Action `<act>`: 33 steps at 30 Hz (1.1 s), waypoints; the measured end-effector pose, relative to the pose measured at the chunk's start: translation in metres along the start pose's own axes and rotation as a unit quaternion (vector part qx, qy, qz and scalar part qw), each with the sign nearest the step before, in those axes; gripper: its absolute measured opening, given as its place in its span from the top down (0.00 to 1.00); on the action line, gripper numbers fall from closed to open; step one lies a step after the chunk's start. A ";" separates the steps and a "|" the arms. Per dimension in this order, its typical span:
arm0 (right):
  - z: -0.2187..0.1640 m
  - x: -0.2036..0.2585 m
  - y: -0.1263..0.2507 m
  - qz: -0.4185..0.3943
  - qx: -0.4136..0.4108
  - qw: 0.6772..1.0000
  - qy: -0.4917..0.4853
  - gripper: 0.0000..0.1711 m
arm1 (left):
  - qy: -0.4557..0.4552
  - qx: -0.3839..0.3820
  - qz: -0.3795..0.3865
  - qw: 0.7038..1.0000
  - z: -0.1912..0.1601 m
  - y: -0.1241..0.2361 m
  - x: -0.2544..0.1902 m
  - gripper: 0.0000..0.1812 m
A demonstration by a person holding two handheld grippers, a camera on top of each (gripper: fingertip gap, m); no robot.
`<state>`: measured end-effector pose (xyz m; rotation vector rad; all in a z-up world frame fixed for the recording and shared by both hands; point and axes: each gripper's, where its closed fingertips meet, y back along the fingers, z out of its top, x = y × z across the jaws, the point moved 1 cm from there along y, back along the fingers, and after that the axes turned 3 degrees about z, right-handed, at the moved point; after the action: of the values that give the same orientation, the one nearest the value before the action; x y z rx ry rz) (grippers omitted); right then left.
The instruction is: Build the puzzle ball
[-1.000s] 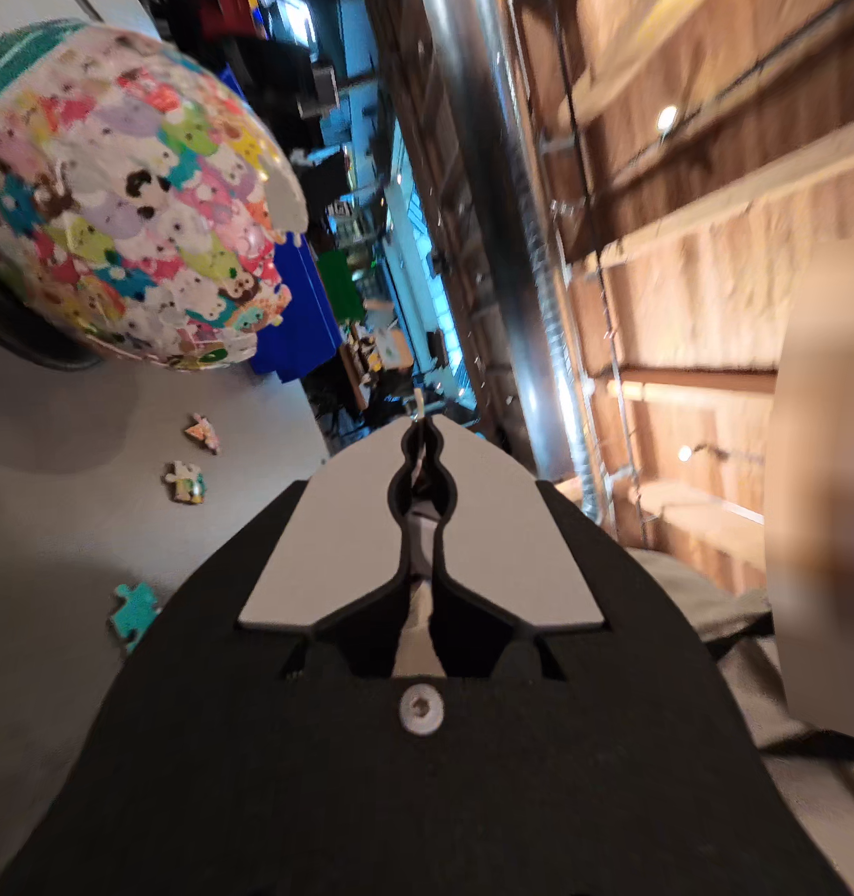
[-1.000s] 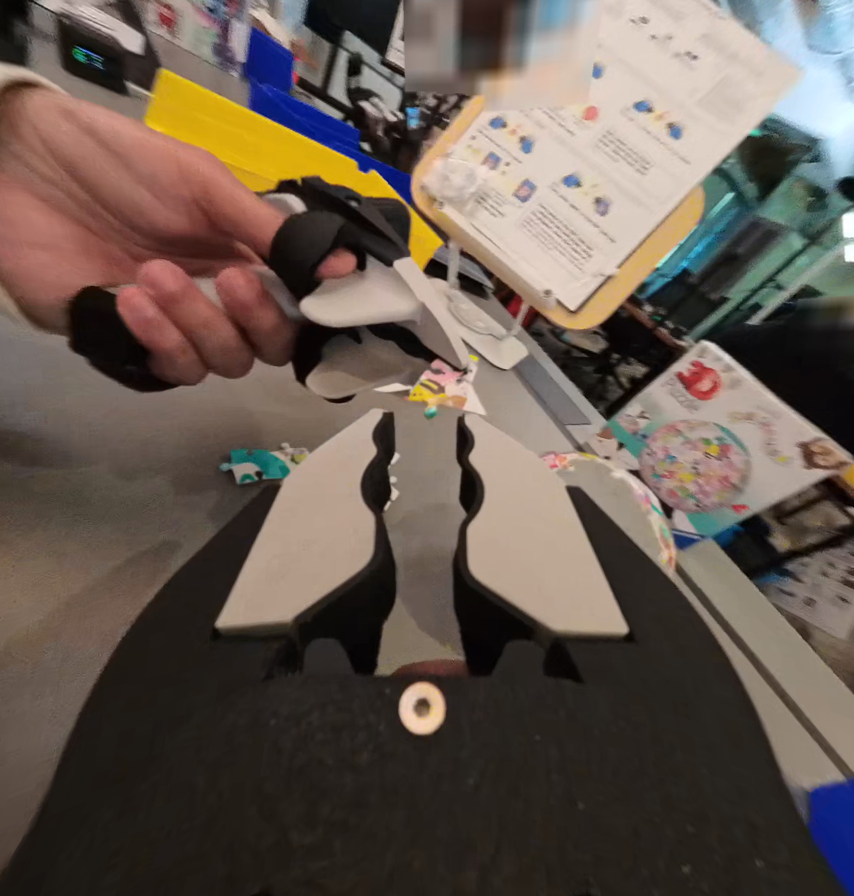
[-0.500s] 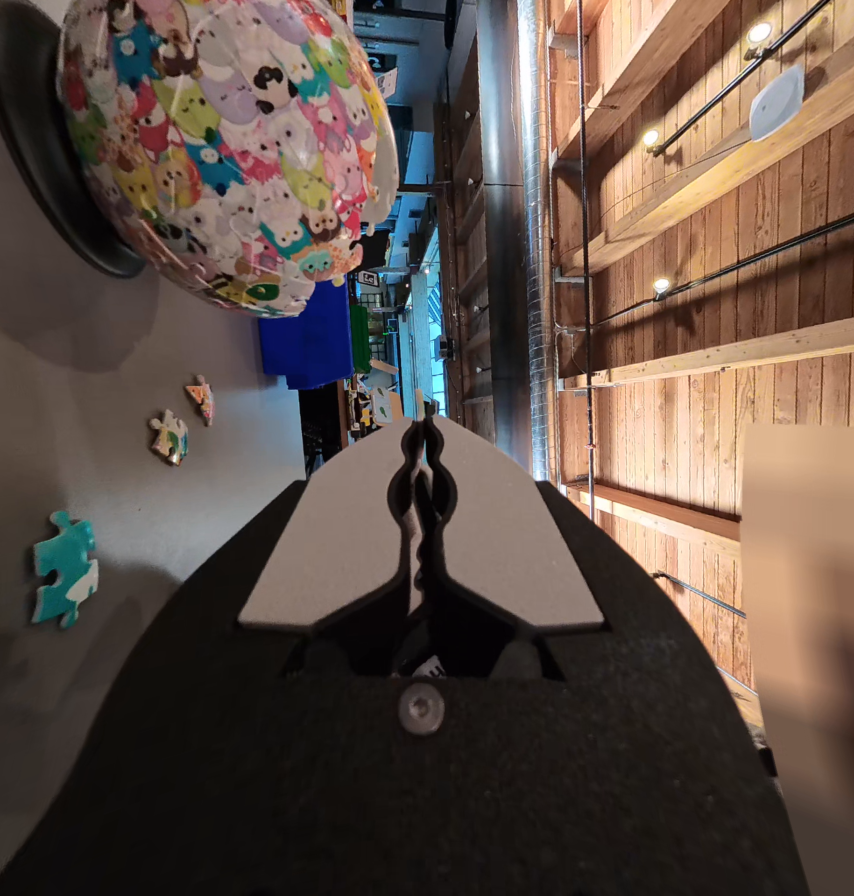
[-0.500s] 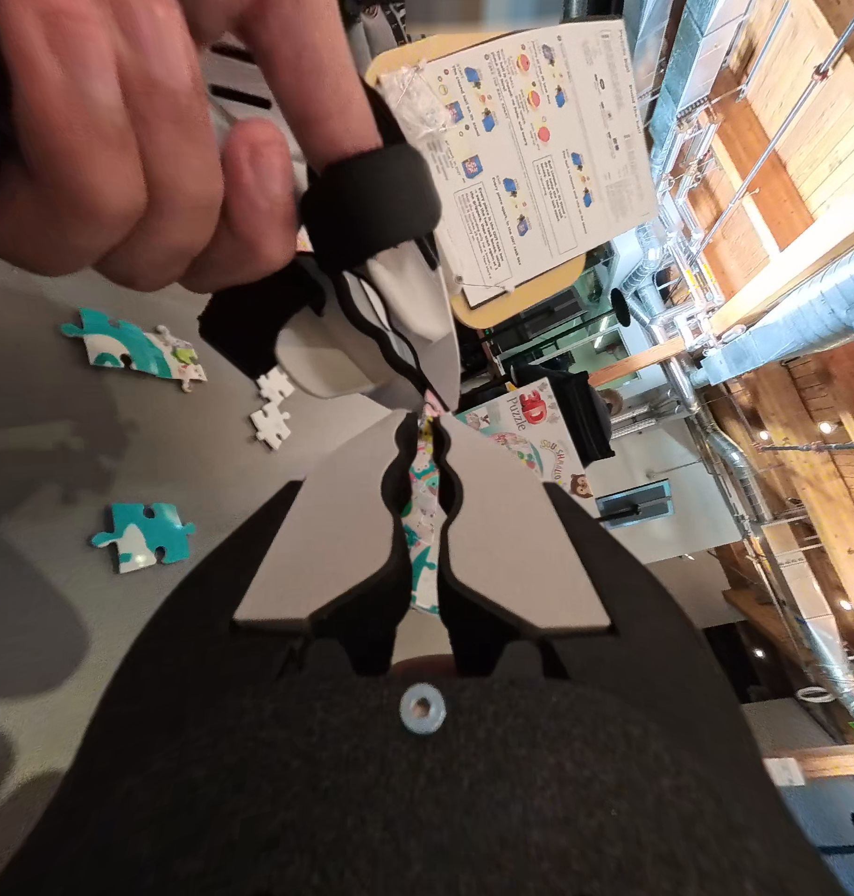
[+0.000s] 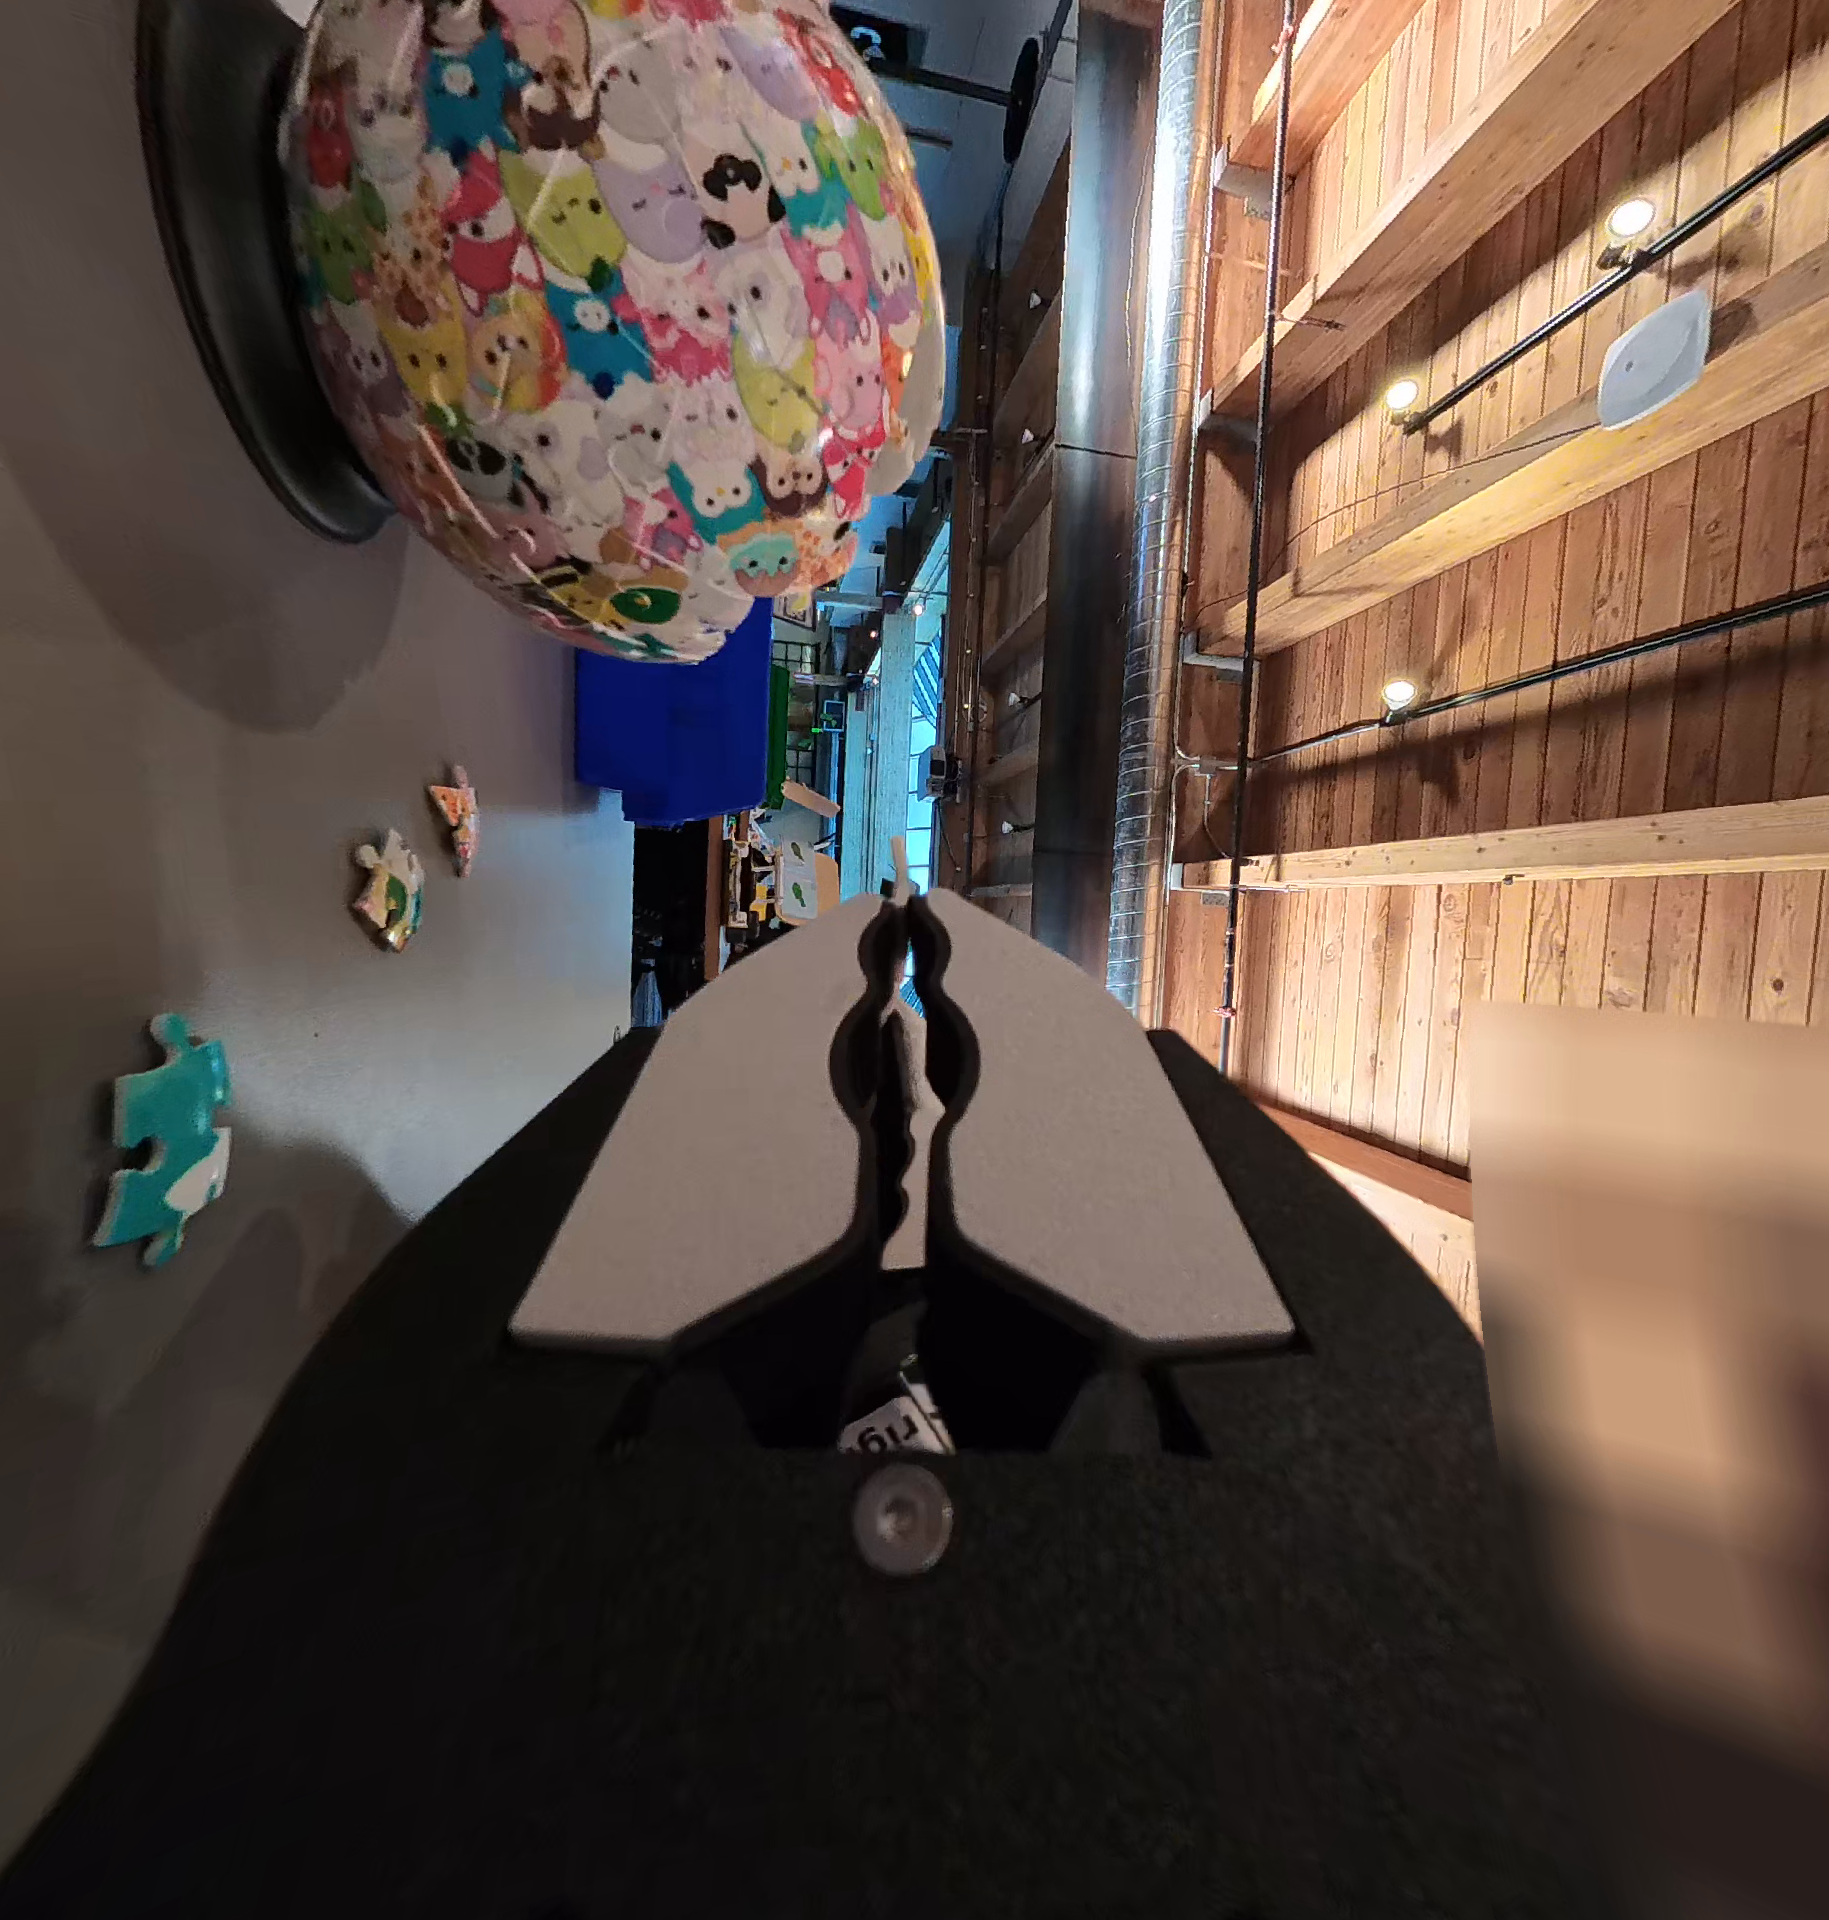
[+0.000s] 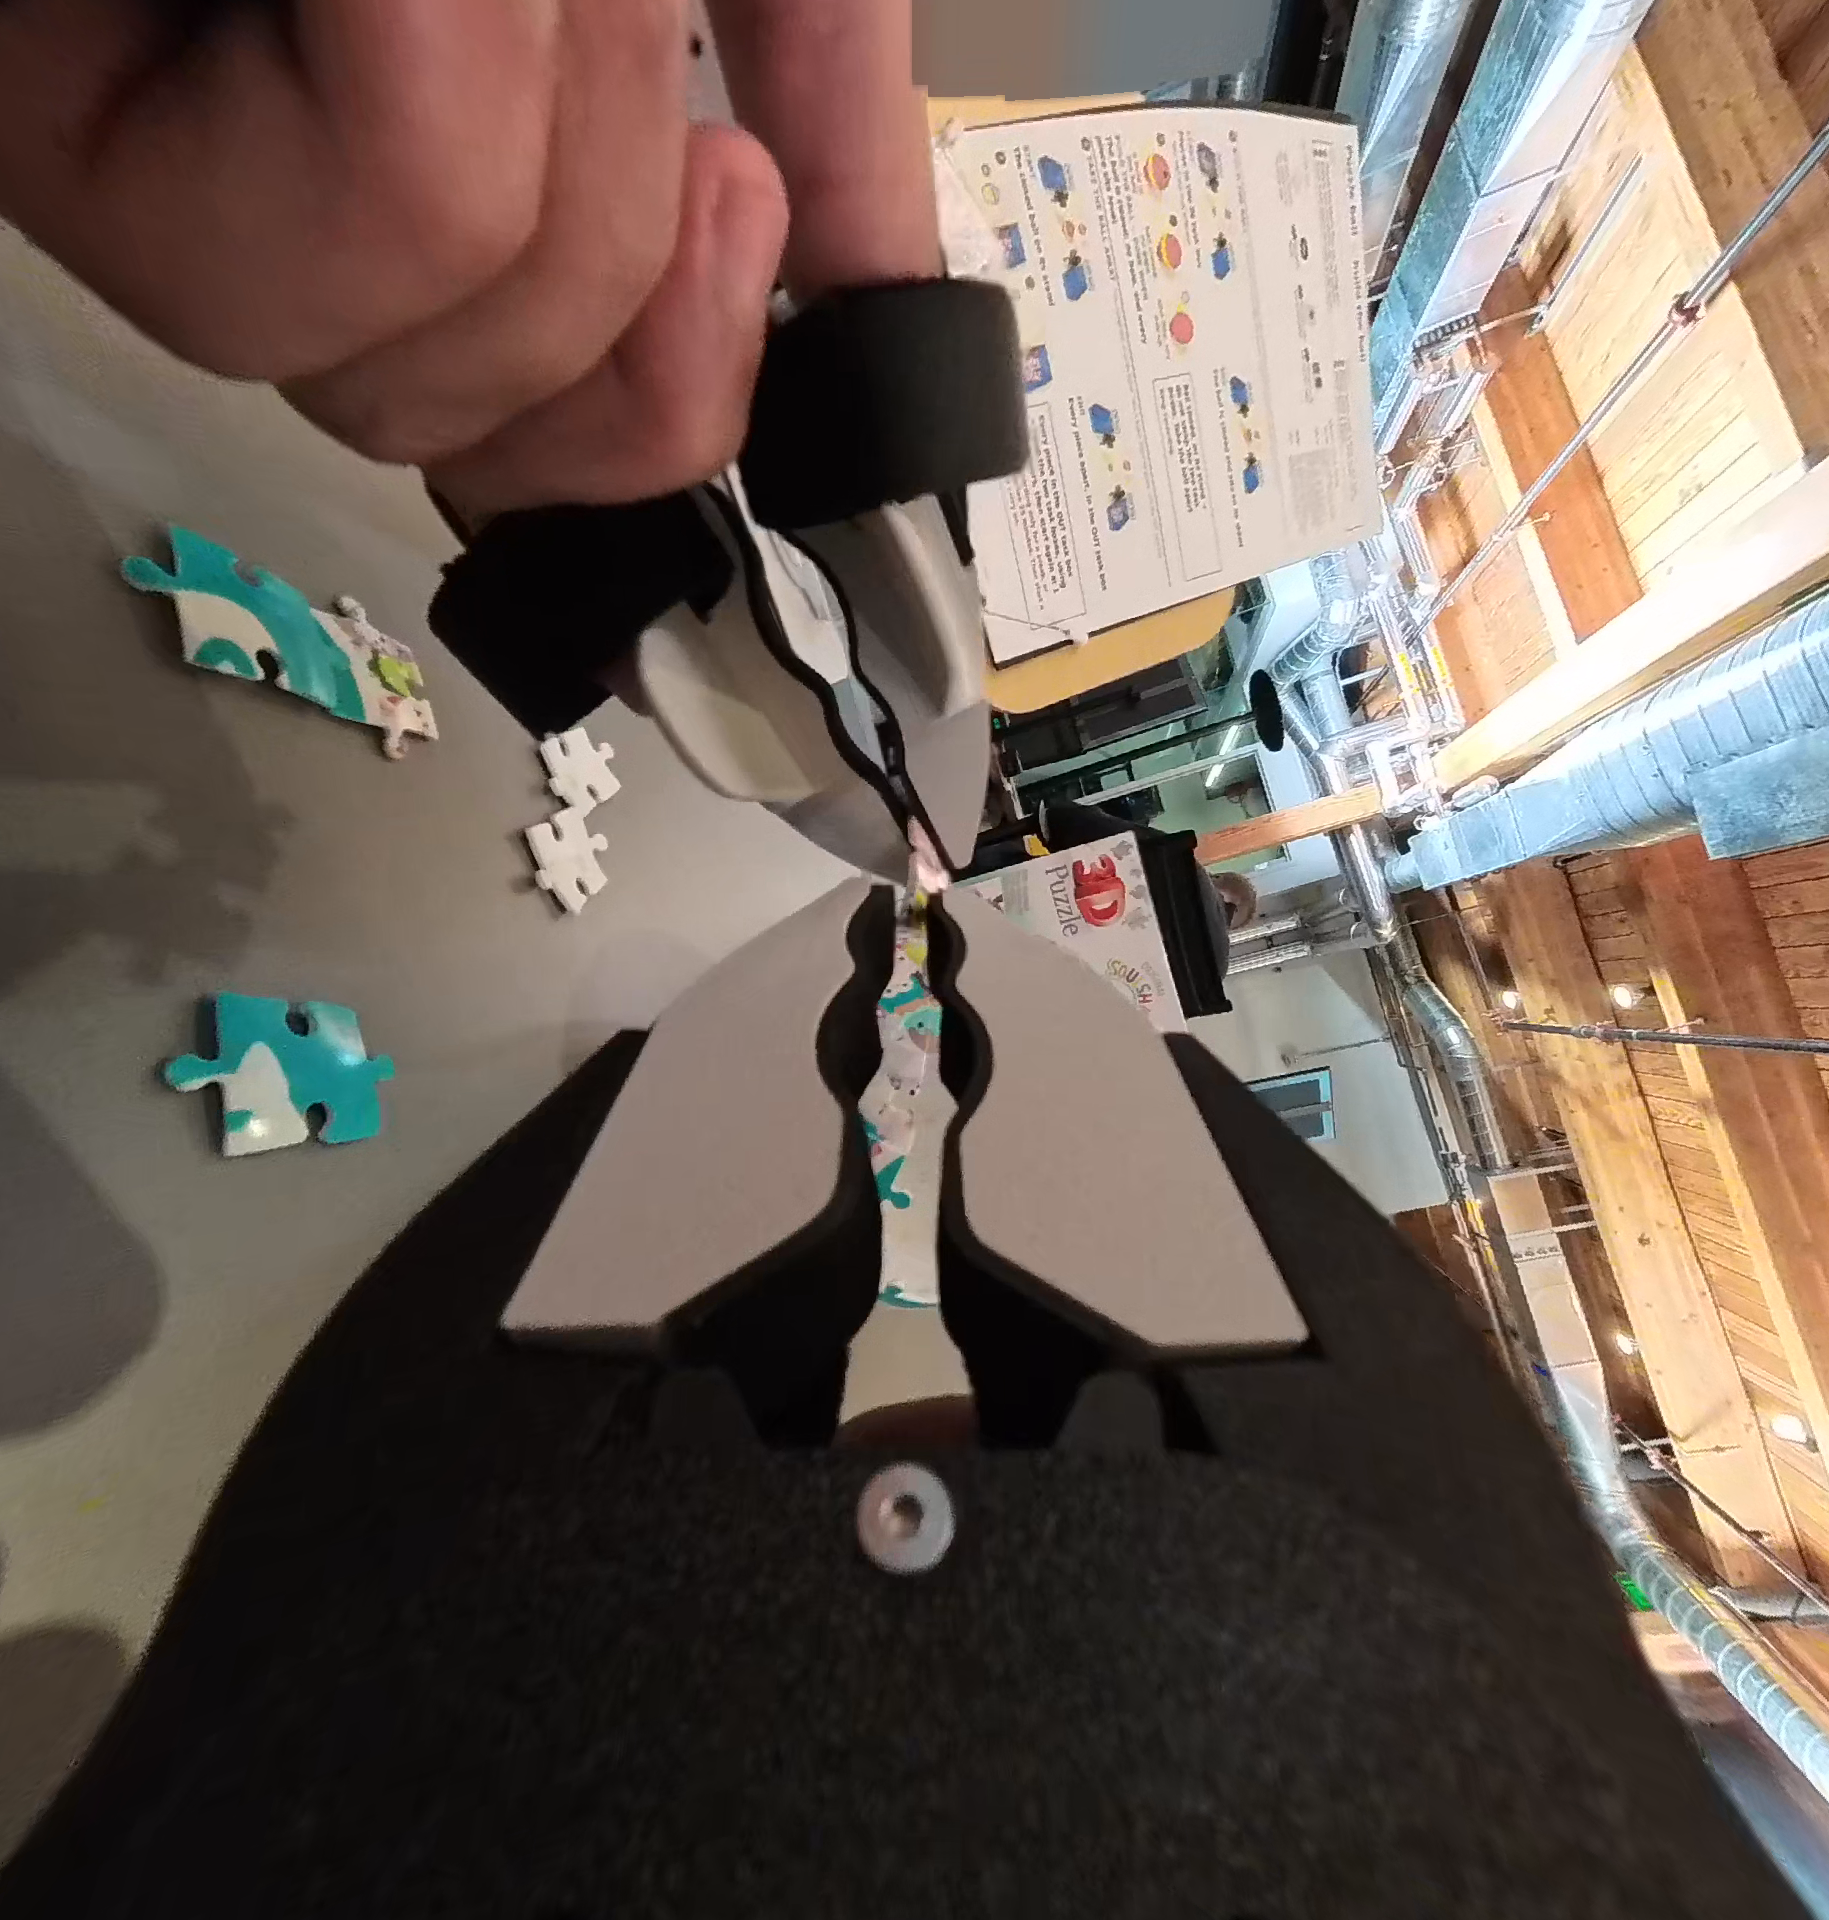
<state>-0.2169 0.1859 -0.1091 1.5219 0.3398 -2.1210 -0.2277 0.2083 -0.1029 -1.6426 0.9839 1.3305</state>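
The puzzle ball (image 5: 619, 312), covered in colourful cartoon animals, sits on a black ring stand (image 5: 224, 312) at the upper left of the left wrist view. My left gripper (image 5: 905, 904) is shut on the thin edge of a puzzle piece (image 5: 901, 862). In the right wrist view my right gripper (image 6: 918, 914) is shut on the same colourful piece (image 6: 905, 1091), which lies edge-on along the jaws. The left gripper (image 6: 925, 862), held by a hand (image 6: 422, 208), meets it tip to tip from above.
Loose pieces lie on the grey table: a teal one (image 5: 167, 1138), two small ones (image 5: 390, 888), a teal one (image 6: 276, 1070), a joined teal pair (image 6: 286, 634) and two white face-down ones (image 6: 572, 821). An instruction sheet (image 6: 1149, 364), the puzzle box (image 6: 1086, 914) and a blue bin (image 5: 671, 717) stand behind. Left and right tips are no more than a few centimetres apart.
My right gripper was open a second ago and has shut on the piece that the left gripper holds. Both grippers have rolled sideways and come tip to tip.
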 end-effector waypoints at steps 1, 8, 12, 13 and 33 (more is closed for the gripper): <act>-0.001 -0.001 0.001 -0.005 0.003 1.000 0.004 0.96 | 0.002 -0.002 0.000 1.000 0.000 0.000 0.000 0.99; -0.003 -0.004 0.006 -0.008 0.000 1.000 0.017 0.97 | 0.002 -0.003 0.001 1.000 0.000 0.002 -0.001 0.99; -0.004 -0.001 0.005 -0.007 0.004 1.000 0.025 0.98 | 0.006 -0.005 0.006 1.000 0.001 0.002 0.003 0.99; -0.004 -0.002 0.006 -0.004 0.003 1.000 0.020 0.98 | 0.007 -0.004 0.005 1.000 0.001 0.002 0.004 0.99; -0.075 -0.066 -0.037 -0.030 -0.014 0.984 0.174 1.00 | -0.332 0.126 0.042 0.934 0.016 0.023 -0.009 0.87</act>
<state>-0.1594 0.2692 -0.0757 1.8863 0.5402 -1.8793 -0.2561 0.2144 -0.0986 -0.8607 0.7682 1.5869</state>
